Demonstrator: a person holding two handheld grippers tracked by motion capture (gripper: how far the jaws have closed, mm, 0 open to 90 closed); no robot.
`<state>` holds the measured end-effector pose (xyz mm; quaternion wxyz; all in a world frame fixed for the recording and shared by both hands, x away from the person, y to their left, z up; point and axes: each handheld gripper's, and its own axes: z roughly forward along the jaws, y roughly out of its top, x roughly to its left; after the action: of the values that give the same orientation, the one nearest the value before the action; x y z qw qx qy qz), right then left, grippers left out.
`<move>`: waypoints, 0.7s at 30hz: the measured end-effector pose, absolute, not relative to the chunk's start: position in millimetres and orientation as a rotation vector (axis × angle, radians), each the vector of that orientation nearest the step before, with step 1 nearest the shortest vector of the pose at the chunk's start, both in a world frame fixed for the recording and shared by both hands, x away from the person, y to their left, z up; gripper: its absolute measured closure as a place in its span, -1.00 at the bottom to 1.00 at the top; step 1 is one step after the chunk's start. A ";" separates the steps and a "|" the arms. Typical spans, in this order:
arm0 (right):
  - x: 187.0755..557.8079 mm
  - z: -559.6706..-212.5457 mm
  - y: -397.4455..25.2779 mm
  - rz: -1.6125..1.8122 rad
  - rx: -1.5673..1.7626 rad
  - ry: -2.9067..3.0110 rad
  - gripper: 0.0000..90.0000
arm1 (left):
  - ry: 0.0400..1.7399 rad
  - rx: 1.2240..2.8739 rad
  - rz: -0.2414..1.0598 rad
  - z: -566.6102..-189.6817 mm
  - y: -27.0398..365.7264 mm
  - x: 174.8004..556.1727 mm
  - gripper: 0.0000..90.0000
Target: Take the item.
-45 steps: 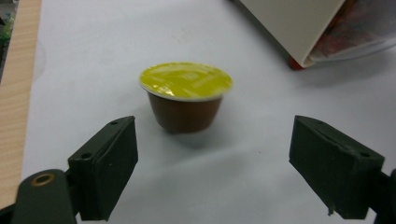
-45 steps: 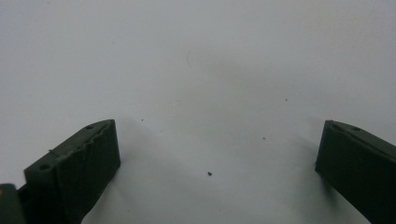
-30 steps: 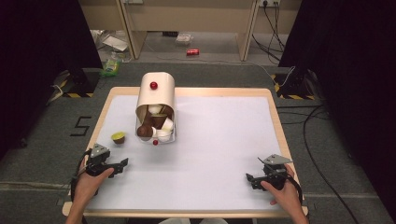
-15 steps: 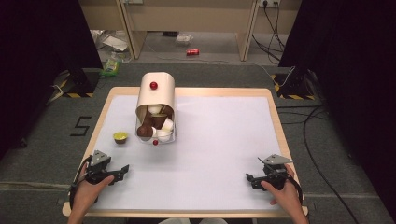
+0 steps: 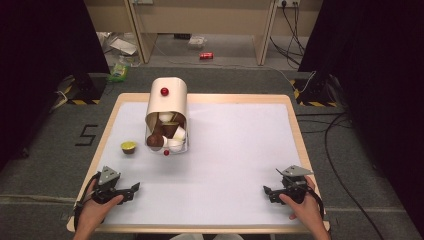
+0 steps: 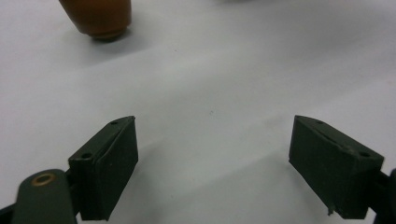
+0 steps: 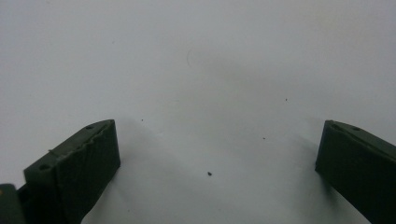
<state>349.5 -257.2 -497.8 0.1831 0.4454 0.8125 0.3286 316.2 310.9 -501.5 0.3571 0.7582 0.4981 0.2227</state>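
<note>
Resting apart: left tool (image 5: 134,189), jaws spread, empty; yellow-topped capsule (image 5: 128,147) at its twelve o'clock, nearer than right tool (image 5: 266,192), likewise spread, empty, on counter (image 5: 235,150).

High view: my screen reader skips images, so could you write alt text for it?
A person's two hands rest open grippers, left and right, at the near corners of a white table. Farther back, a tan dispenser holds coffee capsules, and one yellow-topped capsule sits alone to its left.
</note>
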 end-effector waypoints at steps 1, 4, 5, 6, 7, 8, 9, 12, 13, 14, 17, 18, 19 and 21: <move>349.5 -497.8 -257.1 0.928 1.258 2.291 -1.00 | 1.284 1.960 0.574 -502.2 309.8 315.0 -0.66; 349.4 -497.8 -257.1 0.927 1.258 2.291 -1.00 | 1.272 1.978 0.577 -502.5 306.9 311.5 -0.65; 349.4 -497.8 -257.1 0.927 1.259 2.291 -1.00 | 1.270 1.976 0.574 -502.5 305.8 310.2 -0.65; 349.5 -497.8 -257.1 0.928 1.258 2.291 -1.00 | 1.265 1.979 0.573 -502.7 304.8 308.9 -0.65; 349.4 -497.8 -257.0 0.927 1.261 2.291 -1.00 | 1.262 1.984 0.573 -503.0 303.7 307.6 -0.65; 349.4 -497.8 -257.0 0.927 1.259 2.291 -1.00 | 1.258 1.990 0.574 -503.1 302.7 306.3 -0.65; 349.5 -497.8 -257.1 0.928 1.258 2.291 -1.00 | 1.258 1.987 0.570 -503.3 301.7 305.0 -0.65; 349.4 -497.8 -257.0 0.928 1.260 2.291 -1.00 | 1.254 1.985 0.566 -503.8 299.8 301.7 -0.65; 349.4 -497.8 -257.0 0.928 1.260 2.291 -1.00 | 1.254 1.986 0.568 -503.6 299.5 300.8 -0.65; 349.5 -497.8 -257.1 0.928 1.257 2.291 -1.00 | 1.253 1.986 0.567 -503.8 299.1 299.8 -0.65; 349.4 -497.8 -257.0 0.928 1.260 2.291 -1.00 | 1.257 1.976 0.569 -504.6 298.2 296.6 -0.65; 349.4 -497.8 -257.0 0.928 1.260 2.291 -1.00 | 1.257 1.973 0.571 -505.0 297.8 295.2 -0.65; 349.4 -497.8 -257.0 0.928 1.260 2.290 -1.00 | 1.258 1.966 0.572 -505.4 297.2 293.8 -0.65; 349.4 -497.8 -257.1 0.927 1.258 2.291 -1.00 | 1.261 1.958 0.575 -506.1 296.6 291.1 -0.65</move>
<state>349.4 -257.1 -497.8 0.1831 0.4460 0.8122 0.3285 291.1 296.6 -506.1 0.3630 0.7605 0.4899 0.2235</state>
